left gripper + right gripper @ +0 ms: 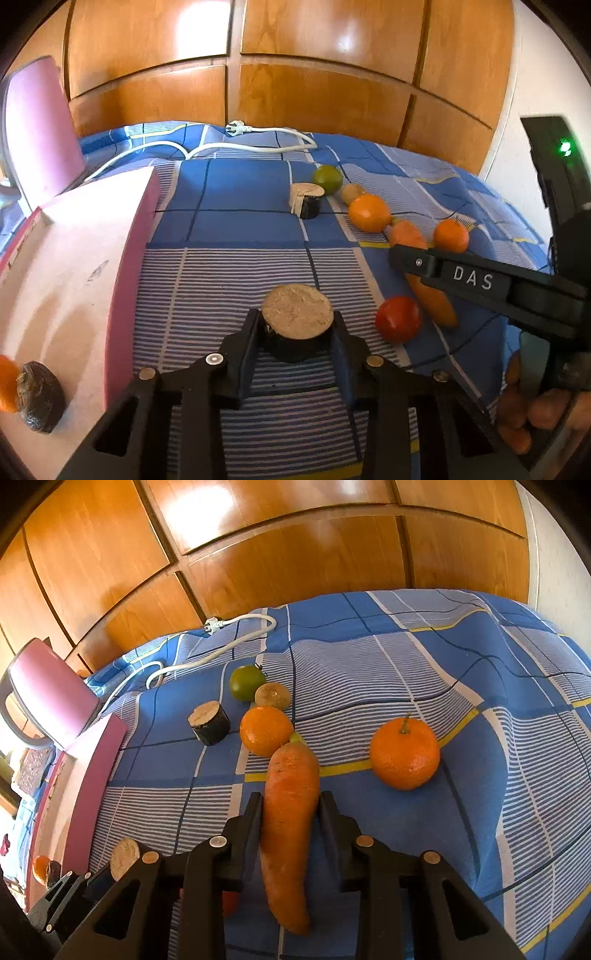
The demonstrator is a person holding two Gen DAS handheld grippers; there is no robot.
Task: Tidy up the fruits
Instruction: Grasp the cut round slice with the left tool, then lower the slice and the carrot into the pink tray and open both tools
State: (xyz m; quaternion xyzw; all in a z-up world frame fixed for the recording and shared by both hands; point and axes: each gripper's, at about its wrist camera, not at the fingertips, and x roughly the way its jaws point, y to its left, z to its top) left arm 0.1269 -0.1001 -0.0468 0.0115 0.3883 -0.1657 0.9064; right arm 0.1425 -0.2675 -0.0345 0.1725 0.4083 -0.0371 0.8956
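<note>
Checked bedspread [406, 657]: right gripper [290, 805] clamps carrot [290, 812]; left gripper [295, 328] pinches wood stub [297, 314] (tomato [399, 319] left-view only).

Blue plaid bedsheet [424, 657]. White power cord [258, 146] with plug [211, 624] near the wooden wardrobe doors [314, 81]. Pink chair back [40, 125].

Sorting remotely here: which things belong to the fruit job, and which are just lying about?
Job: carrot in right gripper, oranges, green fruit, kiwi, tomato, pink tray.
Lying about: log piece in left gripper, second log piece, white cable.
</note>
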